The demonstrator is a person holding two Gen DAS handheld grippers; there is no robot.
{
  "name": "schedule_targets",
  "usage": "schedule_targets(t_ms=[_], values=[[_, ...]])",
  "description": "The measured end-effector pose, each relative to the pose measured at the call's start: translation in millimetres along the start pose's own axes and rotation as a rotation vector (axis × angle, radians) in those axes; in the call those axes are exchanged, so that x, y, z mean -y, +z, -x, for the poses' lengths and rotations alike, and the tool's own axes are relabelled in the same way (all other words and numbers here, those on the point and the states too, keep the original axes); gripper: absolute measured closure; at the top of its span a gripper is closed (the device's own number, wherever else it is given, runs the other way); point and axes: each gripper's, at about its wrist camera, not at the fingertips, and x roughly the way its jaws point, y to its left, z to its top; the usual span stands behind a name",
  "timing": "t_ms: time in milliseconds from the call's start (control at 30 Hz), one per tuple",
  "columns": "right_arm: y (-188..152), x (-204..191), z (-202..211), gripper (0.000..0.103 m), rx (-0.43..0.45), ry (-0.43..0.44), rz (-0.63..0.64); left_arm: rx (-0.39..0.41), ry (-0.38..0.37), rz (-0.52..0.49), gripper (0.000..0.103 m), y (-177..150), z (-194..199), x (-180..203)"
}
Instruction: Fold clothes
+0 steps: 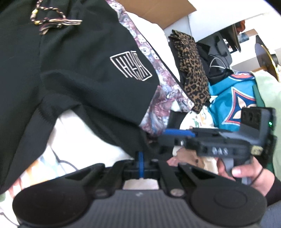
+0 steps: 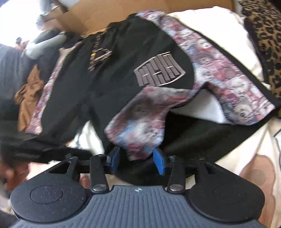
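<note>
Black shorts [image 1: 73,73] with a white outlined logo, a braided drawstring and pink-blue patterned side panels [image 2: 219,73] lie across a white bed. My left gripper [image 1: 140,164] has its blue pads pressed together at the lower black hem, and the cloth rises from them. In the right wrist view, my right gripper [image 2: 137,160] holds a bunched corner of patterned leg fabric [image 2: 137,126] between its blue pads [image 2: 159,162], which stand a little apart around the bunch. From the left wrist view, the right gripper [image 1: 177,131] shows side-on, held by a hand [image 1: 245,175].
A leopard-print garment [image 1: 193,70] and a teal printed garment [image 1: 231,101] lie to the right of the shorts. A cardboard box [image 2: 108,12] stands behind them. A brown garment [image 2: 28,94] lies at the left, and the white bedding [image 2: 219,29] shows beyond the shorts.
</note>
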Motion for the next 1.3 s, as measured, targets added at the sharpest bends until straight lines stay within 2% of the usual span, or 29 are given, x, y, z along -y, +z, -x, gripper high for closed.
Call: schedule_targets(t_ms=[100, 167, 300, 400, 433, 500, 567, 667, 833, 1067, 1167, 1233, 1300], values=[[6, 10, -5, 0.054, 0.013, -0.027, -0.034, 0.001, 0.004, 0.025, 0.103, 1, 1, -3], [9, 12, -7, 0.054, 0.007, -0.009, -0.044, 0.009, -0.003, 0.042, 0.103, 6, 3, -4], [8, 12, -15, 0.054, -0.008, 0.019, -0.036, 0.022, -0.01, 0.056, 0.079, 17, 1, -2], [6, 14, -21, 0.055, 0.001, 0.04, -0.039, 0.019, -0.006, 0.052, 0.078, 19, -1, 0], [7, 14, -22, 0.059, 0.001, 0.047, -0.038, 0.018, -0.005, 0.05, 0.078, 19, -2, 0], [11, 14, -20, 0.088, 0.003, 0.058, -0.039, 0.016, -0.002, 0.047, 0.078, 21, -4, 2], [15, 14, -14, 0.101, 0.008, 0.067, -0.041, 0.014, 0.001, 0.044, 0.078, 22, -5, 3], [22, 12, 5, 0.101, 0.044, 0.073, -0.039, 0.011, 0.005, 0.039, 0.078, 24, -8, 6], [31, 14, 31, 0.102, 0.106, 0.07, -0.045, 0.005, 0.011, 0.028, 0.07, 27, -13, 10], [46, 26, 34, 0.102, 0.172, 0.006, -0.07, -0.018, 0.017, -0.003, 0.07, 29, -29, 18], [44, 28, 34, 0.1, 0.159, -0.015, -0.067, -0.03, 0.034, -0.012, 0.07, 28, -34, 17], [41, 30, 35, 0.093, 0.144, -0.022, -0.063, -0.031, 0.041, -0.016, 0.07, 26, -34, 16], [37, 31, 37, 0.069, 0.131, -0.029, -0.062, -0.024, 0.042, -0.012, 0.07, 26, -31, 15]])
